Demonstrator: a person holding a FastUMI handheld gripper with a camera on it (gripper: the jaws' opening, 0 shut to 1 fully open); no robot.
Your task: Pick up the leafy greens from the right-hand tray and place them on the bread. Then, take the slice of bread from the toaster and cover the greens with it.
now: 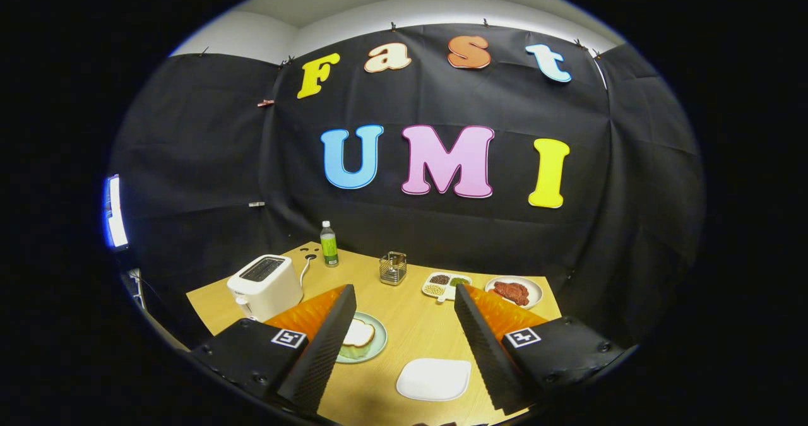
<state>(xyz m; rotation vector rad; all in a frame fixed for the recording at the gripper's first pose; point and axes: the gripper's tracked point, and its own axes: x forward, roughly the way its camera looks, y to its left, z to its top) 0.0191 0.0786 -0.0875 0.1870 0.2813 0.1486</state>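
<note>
My gripper (404,293) is held open high above the wooden table (410,325), with nothing between its fingers. A slice of bread (360,334) lies on a pale green plate (377,344), just inside my left finger, which hides part of the plate. A darker green fringe shows under the bread's near edge. The white toaster (265,285) stands to the left beyond that finger, and its top slots look dark. A flat white tray (434,378) lies bare between the fingers, nearer to the right one.
Beyond the fingers stand a green-labelled bottle (328,244), a small wire basket (392,268), a divided dish of beans (445,284) and a white plate of red meat (514,292). Black cloth walls close the table's back and sides.
</note>
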